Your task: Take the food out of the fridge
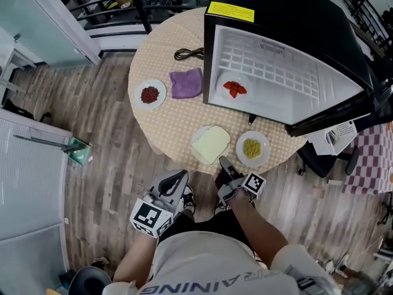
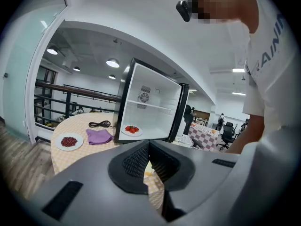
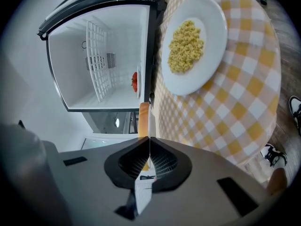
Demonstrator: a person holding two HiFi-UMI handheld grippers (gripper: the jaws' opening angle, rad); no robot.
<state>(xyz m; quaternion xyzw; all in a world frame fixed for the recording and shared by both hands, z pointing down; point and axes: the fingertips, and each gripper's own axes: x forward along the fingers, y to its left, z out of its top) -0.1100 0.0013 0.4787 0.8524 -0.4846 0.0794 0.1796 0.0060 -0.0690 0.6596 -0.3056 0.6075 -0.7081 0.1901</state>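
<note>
Small white plate of red fruit pieces [image 1: 234,89]: inside the black, white-lined mini fridge [image 1: 288,17], on its floor just behind the front lip, not yet taken out. Already outside, on the round yellow-checked table [image 1: 163,125] before the opening: white plate of yellow grains [image 1: 252,148], plate with a pale yellow slab [image 1: 210,144], purple folded cloth [image 1: 186,83], white plate of dark red beans [image 1: 150,94], coiled black cable [image 1: 188,54]. Well short of the fridge, at the table's near edge: right gripper [image 1: 222,162], clenched on nothing, aimed over the grains plate. Beside it, off the table edge: left gripper [image 1: 178,177], likewise pressed together and empty.

Likely trouble:
- Reaching in without first parting the jaws, so shoving the plate deeper.
- Brushing the grains plate, standing between right gripper and opening.
- Pinching only the thin rim, tipping the plate at the lip and rolling the fruit off.

Hard to make out: whether strawberries or tomatoes. From the right gripper view, only an edge-on sliver of that plate past the fridge wall. Fridge door [image 1: 344,112] seen merely edge-on.
</note>
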